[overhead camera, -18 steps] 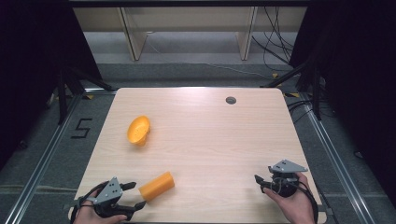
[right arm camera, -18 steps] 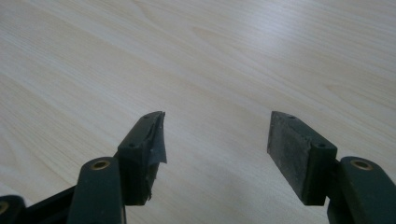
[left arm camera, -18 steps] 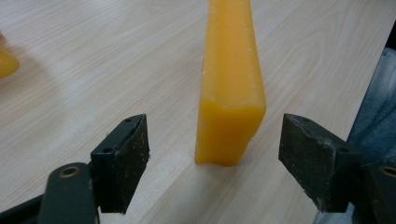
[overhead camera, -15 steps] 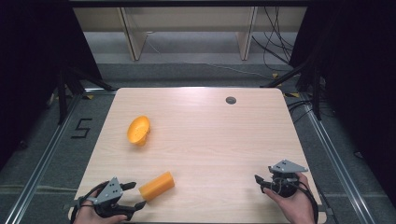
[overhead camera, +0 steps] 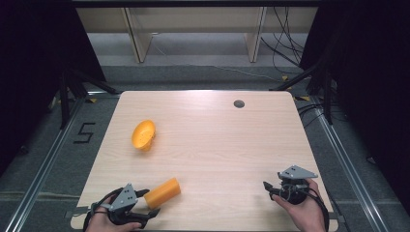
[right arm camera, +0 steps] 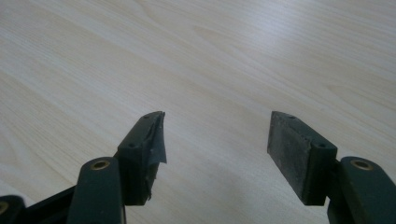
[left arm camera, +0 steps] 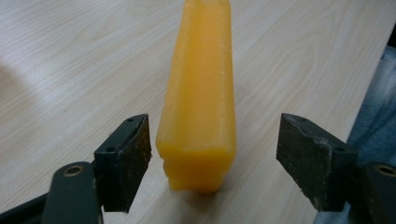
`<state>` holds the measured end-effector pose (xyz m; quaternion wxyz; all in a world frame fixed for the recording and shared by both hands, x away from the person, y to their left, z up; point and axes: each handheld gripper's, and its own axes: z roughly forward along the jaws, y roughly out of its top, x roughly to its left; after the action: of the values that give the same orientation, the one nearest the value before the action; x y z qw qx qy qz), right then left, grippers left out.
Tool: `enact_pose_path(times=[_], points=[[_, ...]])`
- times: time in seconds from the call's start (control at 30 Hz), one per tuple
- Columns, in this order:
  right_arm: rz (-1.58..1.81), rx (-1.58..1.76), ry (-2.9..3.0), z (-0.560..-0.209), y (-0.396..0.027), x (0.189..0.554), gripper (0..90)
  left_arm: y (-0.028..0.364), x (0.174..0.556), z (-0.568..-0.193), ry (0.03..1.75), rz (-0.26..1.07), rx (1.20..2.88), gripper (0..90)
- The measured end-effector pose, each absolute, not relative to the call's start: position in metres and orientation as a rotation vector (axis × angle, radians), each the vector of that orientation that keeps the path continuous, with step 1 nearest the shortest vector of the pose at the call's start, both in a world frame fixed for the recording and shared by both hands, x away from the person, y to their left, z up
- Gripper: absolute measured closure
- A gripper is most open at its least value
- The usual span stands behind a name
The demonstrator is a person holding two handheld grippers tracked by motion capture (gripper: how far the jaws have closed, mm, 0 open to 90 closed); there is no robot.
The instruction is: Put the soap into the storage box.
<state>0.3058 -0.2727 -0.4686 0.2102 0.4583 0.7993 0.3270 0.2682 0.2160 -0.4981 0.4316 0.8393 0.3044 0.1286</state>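
An orange block [overhead camera: 163,192] lies on the wooden table [overhead camera: 217,145] near its front left edge. My left gripper [overhead camera: 150,204] is open, its jaws on either side of the block's near end without touching it. In the left gripper view the orange block [left arm camera: 201,98] stretches away between the two pads [left arm camera: 128,156]. An orange bowl [overhead camera: 143,134] rests tipped on its side farther back on the left. My right gripper [overhead camera: 267,188] is open at the front right, low over bare wood, with nothing between its fingertips [right arm camera: 217,140].
A small dark round hole [overhead camera: 239,103] sits near the table's far edge. Metal rails [overhead camera: 43,164] run along the floor on both sides. A hand [overhead camera: 302,212] holds each gripper at the front edge. Blue cloth [left arm camera: 378,121] shows at the right of the left gripper view.
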Motion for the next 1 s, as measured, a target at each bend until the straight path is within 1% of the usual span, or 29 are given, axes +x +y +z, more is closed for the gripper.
enact_pose_path(times=[0.13,0.17,0.3,0.33,0.37,0.4,0.47,0.5,0.53,0.63,0.67,0.7,0.73,0.77,0.8,0.83,0.87,1.0], points=[[0.916,1.281,2.223,-0.469,-0.272,0.306,37.3,0.211,0.273,-0.499,0.773,0.337,2.088,27.1],[0.915,1.282,2.226,-0.469,-0.272,0.306,37.3,0.21,0.274,-0.498,0.78,0.308,2.086,27.7],[0.916,1.245,2.249,-0.47,-0.273,0.307,37.3,0.206,0.281,-0.5,0.78,0.32,2.089,30.8],[0.916,1.245,2.249,-0.47,-0.273,0.307,37.3,0.204,0.283,-0.501,0.779,0.325,2.093,30.8],[0.918,1.27,2.246,-0.469,-0.272,0.307,37.3,0.205,0.286,-0.501,0.763,0.332,2.132,31.7],[0.919,1.27,2.244,-0.469,-0.272,0.306,37.3,0.202,0.286,-0.502,0.775,0.322,2.11,32.8],[0.922,1.252,2.243,-0.47,-0.273,0.307,37.3,0.202,0.289,-0.502,0.761,0.323,2.142,35.6],[0.929,1.248,2.244,-0.471,-0.272,0.308,37.3,0.199,0.29,-0.503,0.775,0.315,2.118,39.9],[0.913,1.25,2.248,-0.47,-0.273,0.307,37.3,0.2,0.291,-0.502,0.76,0.322,2.148,41.7],[0.908,1.262,2.237,-0.47,-0.272,0.307,37.3,0.199,0.293,-0.504,0.76,0.32,2.149,49.0],[0.908,1.262,2.237,-0.47,-0.272,0.307,37.3,0.199,0.293,-0.504,0.76,0.32,2.149,50.9],[0.909,1.26,2.238,-0.47,-0.272,0.307,37.3,0.198,0.292,-0.504,0.75,0.305,2.145,50.9],[0.911,1.261,2.239,-0.47,-0.272,0.307,37.3,0.198,0.294,-0.504,0.722,0.336,2.163,55.6],[0.911,1.261,2.239,-0.47,-0.272,0.307,37.3,0.198,0.294,-0.504,0.722,0.336,2.163,57.3],[0.895,1.225,2.251,-0.47,-0.274,0.307,37.3,0.199,0.295,-0.504,0.716,0.332,2.172,58.3],[0.895,1.225,2.251,-0.47,-0.274,0.307,37.3,0.198,0.293,-0.504,0.746,0.32,2.154,58.3],[0.896,1.226,2.253,-0.47,-0.274,0.307,37.3,0.198,0.292,-0.504,0.738,0.341,2.174,60.0],[0.898,1.226,2.253,-0.47,-0.273,0.307,37.3,0.196,0.29,-0.505,0.734,0.355,2.158,60.5]])
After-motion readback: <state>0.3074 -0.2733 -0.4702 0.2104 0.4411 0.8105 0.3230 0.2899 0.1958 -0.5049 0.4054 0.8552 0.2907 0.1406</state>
